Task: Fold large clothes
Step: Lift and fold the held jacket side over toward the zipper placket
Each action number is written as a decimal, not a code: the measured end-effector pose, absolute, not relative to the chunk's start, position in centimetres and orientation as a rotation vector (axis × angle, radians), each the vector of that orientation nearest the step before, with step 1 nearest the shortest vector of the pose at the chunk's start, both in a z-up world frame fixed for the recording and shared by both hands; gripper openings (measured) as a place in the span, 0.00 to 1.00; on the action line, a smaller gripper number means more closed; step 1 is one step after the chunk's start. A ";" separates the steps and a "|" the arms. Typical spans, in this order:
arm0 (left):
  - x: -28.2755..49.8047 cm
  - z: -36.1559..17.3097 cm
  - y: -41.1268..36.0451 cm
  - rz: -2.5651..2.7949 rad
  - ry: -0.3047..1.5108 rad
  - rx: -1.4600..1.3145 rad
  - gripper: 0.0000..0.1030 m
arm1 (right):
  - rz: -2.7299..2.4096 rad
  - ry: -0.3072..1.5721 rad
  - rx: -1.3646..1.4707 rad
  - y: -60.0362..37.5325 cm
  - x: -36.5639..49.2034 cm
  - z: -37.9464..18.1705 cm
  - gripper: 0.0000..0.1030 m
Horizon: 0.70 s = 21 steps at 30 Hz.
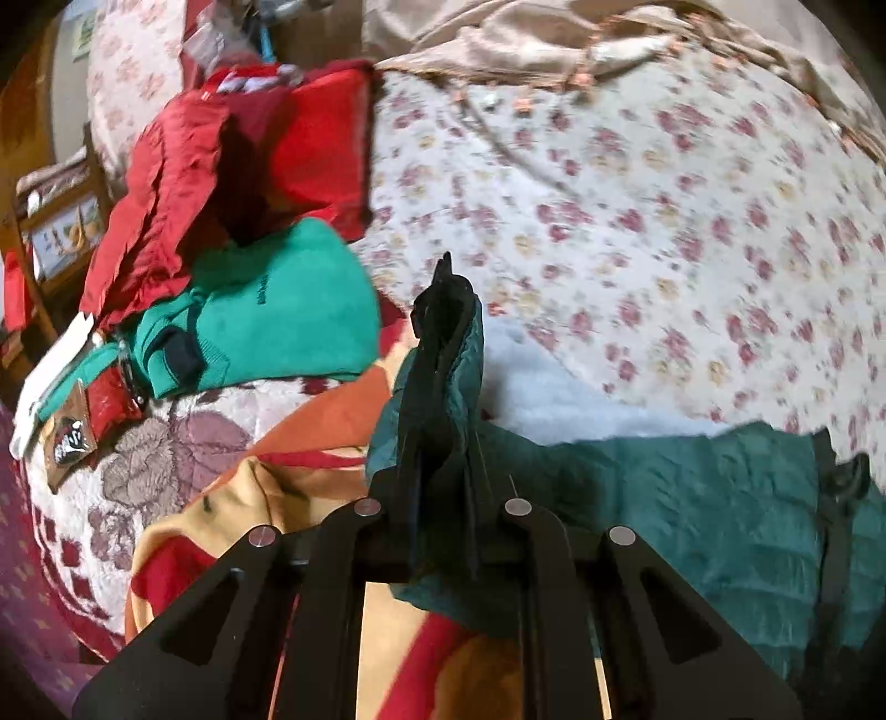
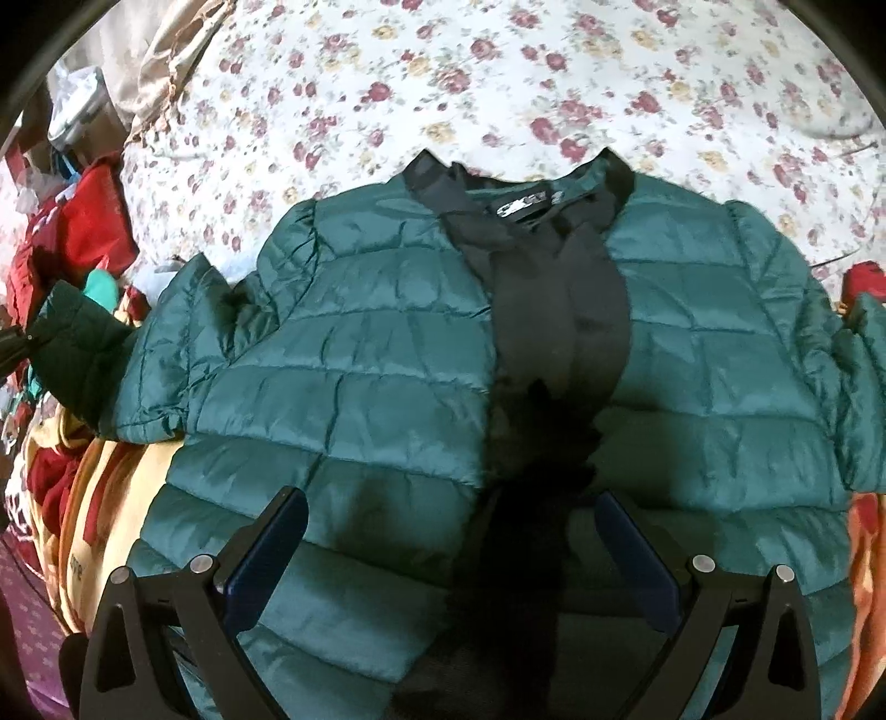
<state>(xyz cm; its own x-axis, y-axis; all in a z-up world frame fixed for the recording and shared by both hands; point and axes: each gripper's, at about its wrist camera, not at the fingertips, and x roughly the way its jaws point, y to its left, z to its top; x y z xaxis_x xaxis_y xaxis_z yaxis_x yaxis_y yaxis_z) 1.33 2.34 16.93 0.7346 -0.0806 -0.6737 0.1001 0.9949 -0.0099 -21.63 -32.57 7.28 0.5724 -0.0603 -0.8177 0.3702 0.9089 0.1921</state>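
Note:
A dark green quilted jacket (image 2: 387, 354) with a black lining and collar lies front-up and open on the floral bedsheet (image 2: 443, 83). My left gripper (image 1: 443, 343) is shut on the cuff of its sleeve (image 1: 465, 354), lifted above the bed; the rest of the jacket (image 1: 692, 487) trails to the right. The held sleeve end shows at the left edge of the right wrist view (image 2: 72, 343). My right gripper (image 2: 451, 531) is open, its fingers (image 2: 277, 548) spread above the lower front of the jacket, holding nothing.
A pile of red (image 1: 232, 155) and bright green (image 1: 288, 310) clothes lies to the left. A patterned orange and red blanket (image 1: 266, 454) lies under the jacket's near side. A beige cover (image 1: 526, 39) is bunched at the far edge of the bed.

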 end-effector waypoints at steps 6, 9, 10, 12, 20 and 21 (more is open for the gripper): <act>-1.9 17.2 -1.9 -0.204 0.749 0.079 0.11 | -0.303 0.913 0.371 -34.4 -23.0 8.2 1.00; -4.0 17.7 -4.4 -0.268 0.739 0.096 0.11 | -0.319 0.902 0.380 -35.2 -23.7 8.5 1.00; -4.8 17.9 -5.4 -0.295 0.735 0.098 0.11 | -0.324 0.901 0.380 -35.5 -24.0 8.6 1.00; -5.9 18.4 -6.9 -0.336 0.731 0.102 0.11 | -0.334 0.898 0.376 -35.9 -24.4 8.7 1.00; -10.0 18.2 -13.9 -0.485 0.753 0.141 0.11 | -0.382 0.883 0.423 -38.2 -26.3 8.8 1.00; -10.4 18.0 -14.8 -0.498 0.758 0.148 0.11 | -0.386 0.882 0.429 -38.5 -26.5 8.8 1.00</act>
<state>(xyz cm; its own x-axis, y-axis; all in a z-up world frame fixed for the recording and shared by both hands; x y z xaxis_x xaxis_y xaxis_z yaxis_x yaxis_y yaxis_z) -10.42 -14.79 18.05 0.6169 -0.3781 -0.6903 0.4828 0.8744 -0.0475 -26.54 -38.50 8.81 0.5779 -0.1458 -0.8030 0.4905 0.8484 0.1990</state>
